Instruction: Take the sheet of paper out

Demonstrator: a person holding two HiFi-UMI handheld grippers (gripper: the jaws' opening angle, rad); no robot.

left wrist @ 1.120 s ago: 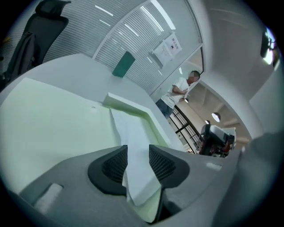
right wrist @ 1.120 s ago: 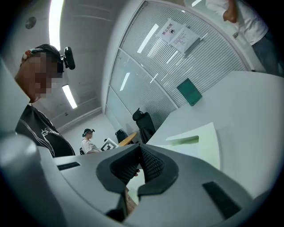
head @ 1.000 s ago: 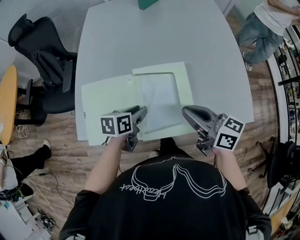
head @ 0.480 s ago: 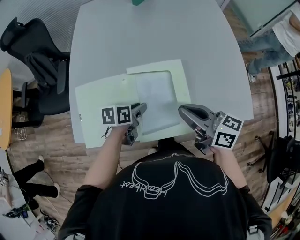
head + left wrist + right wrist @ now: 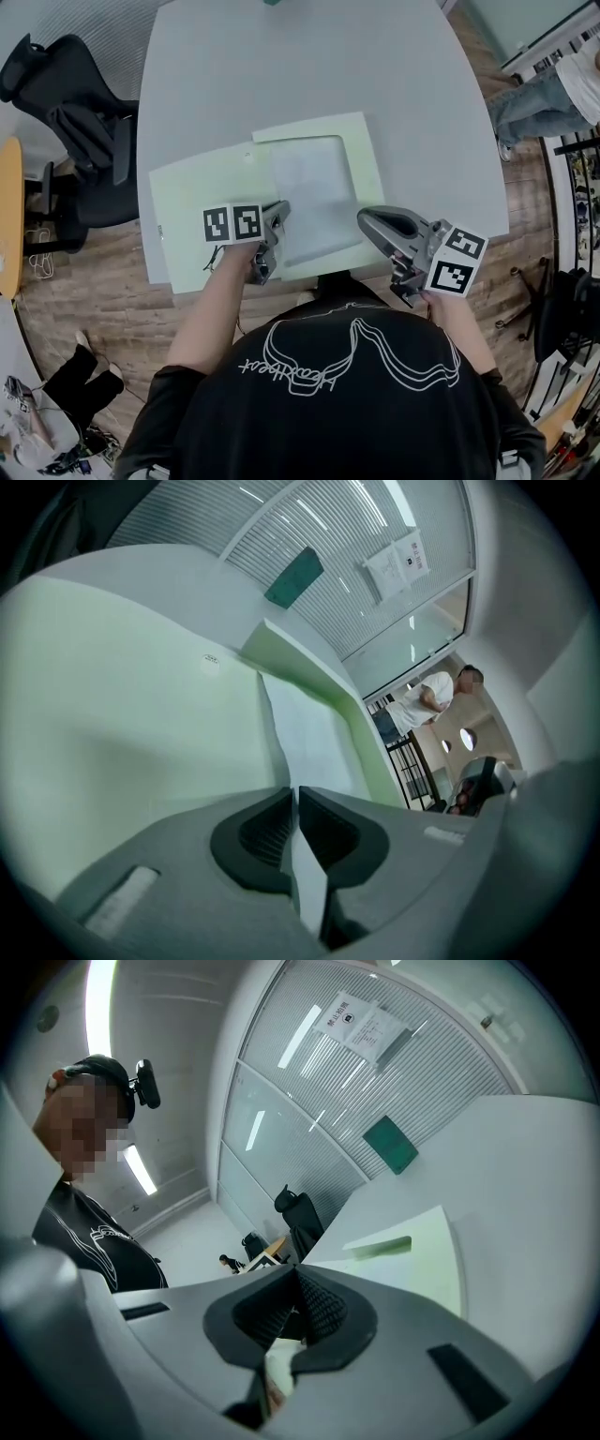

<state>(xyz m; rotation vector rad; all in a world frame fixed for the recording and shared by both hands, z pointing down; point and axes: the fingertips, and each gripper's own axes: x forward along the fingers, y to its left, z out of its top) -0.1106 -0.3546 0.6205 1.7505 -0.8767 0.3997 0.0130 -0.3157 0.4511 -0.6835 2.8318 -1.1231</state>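
A pale green folder [image 5: 202,187] lies open on the grey table [image 5: 281,66], with a white sheet of paper [image 5: 309,183] in its right half. My left gripper [image 5: 279,212] is at the sheet's near left corner. Its jaws are closing, and the sheet [image 5: 305,733] runs up between the pads of the left gripper [image 5: 293,794]. My right gripper [image 5: 364,218] hangs shut over the folder's near right corner, nearly level. Nothing shows between the pads of the right gripper [image 5: 295,1274]. Whether it touches the folder [image 5: 412,1251] I cannot tell.
A black office chair [image 5: 75,103] stands left of the table. A teal object [image 5: 274,3] sits at the far table edge. A person [image 5: 553,84] stands at the back right, another person's legs [image 5: 66,384] show at the lower left. The table's near edge runs just under both grippers.
My left gripper has sunk to the sheet's near corner and its jaws have come together on it. The right gripper has kept still. The person at the back right has shifted right.
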